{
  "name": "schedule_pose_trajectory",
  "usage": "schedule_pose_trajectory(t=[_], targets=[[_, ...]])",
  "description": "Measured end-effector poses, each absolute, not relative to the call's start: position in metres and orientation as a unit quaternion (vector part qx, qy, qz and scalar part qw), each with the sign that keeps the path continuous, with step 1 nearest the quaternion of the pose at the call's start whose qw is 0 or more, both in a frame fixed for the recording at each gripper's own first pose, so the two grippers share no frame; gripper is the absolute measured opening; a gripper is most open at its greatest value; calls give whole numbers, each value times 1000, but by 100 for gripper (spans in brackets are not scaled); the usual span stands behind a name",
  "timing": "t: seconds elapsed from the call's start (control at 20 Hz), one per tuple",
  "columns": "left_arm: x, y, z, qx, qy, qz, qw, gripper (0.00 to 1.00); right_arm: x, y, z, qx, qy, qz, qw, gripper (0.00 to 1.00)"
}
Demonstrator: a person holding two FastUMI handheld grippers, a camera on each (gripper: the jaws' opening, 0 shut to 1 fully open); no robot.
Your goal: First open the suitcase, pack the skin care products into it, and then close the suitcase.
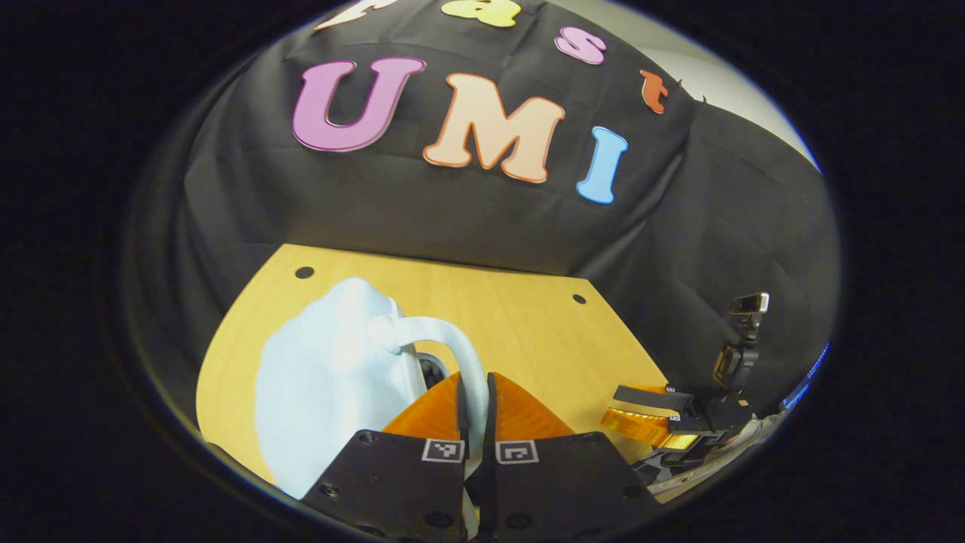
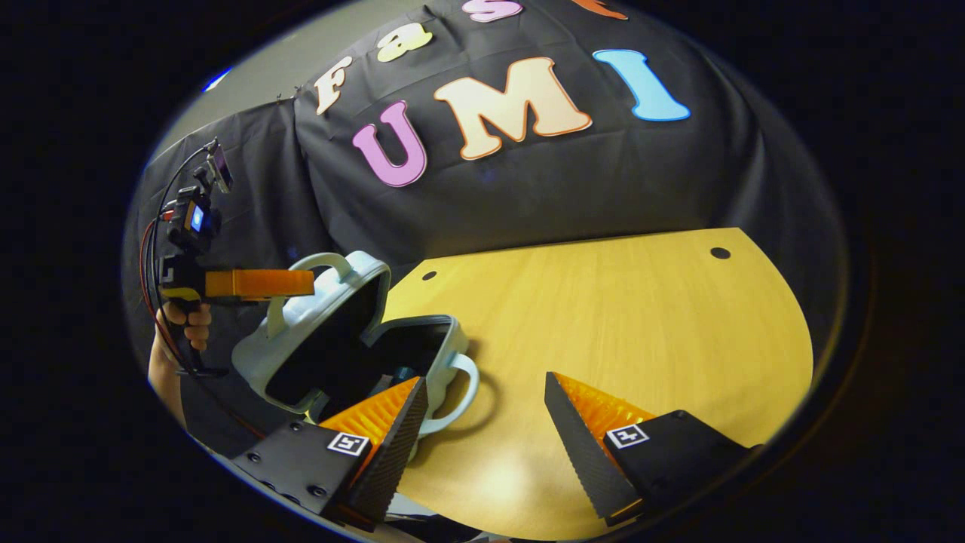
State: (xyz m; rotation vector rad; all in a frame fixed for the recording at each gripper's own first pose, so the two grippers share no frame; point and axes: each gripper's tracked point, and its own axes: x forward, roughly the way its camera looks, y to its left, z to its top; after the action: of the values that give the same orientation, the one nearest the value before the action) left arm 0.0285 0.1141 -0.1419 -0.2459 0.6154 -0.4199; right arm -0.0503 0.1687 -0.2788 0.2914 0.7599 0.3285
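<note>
A pale blue suitcase (image 2: pixel 301 339) lies at the table's left end, its lid (image 1: pixel 332 377) raised part way over a dark inside. My left gripper (image 1: pixel 475 381) is shut on the lid's curved handle (image 1: pixel 445 332). From the right gripper view that left gripper (image 2: pixel 305 283) reaches in from the left at the lid's top handle (image 2: pixel 320 260), held by a hand (image 2: pixel 192 320). The right gripper (image 2: pixel 486 381) is open above the table, just right of the suitcase's lower handle (image 2: pixel 461 392), touching nothing. A small teal thing (image 2: pixel 403 373) shows inside the case.
The wooden table (image 2: pixel 641 317) has a rounded end and small holes near its far edge. Black cloth walls stand close behind it. The right gripper (image 1: pixel 663 422) with its camera mount sits at the table's right edge in the left gripper view.
</note>
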Motion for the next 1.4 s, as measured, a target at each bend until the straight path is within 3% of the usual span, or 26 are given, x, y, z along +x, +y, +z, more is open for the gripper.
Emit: schedule_pose_trajectory(t=[0.45,0.6,0.8,0.95,1.05,1.2,1.4], targets=[[18,48,-245,-75,382,-197,900,2,-65,93,-270,140,359,117,916,98],[23,42,-253,-74,364,-146,917,14,-66,75,-262,133,347,120,921,98],[32,46,-184,-51,235,-65,969,100,-42,54,-214,95,272,110,951,98],[32,63,-106,-24,109,-7,994,99,-12,53,-150,77,174,80,978,98],[28,61,-64,-3,48,-11,999,98,4,53,-98,68,98,50,992,98],[22,58,-26,24,10,-31,999,98,6,71,-54,63,32,34,997,98],[29,68,-11,10,-1,-46,999,98,3,89,-32,50,5,29,998,98]])
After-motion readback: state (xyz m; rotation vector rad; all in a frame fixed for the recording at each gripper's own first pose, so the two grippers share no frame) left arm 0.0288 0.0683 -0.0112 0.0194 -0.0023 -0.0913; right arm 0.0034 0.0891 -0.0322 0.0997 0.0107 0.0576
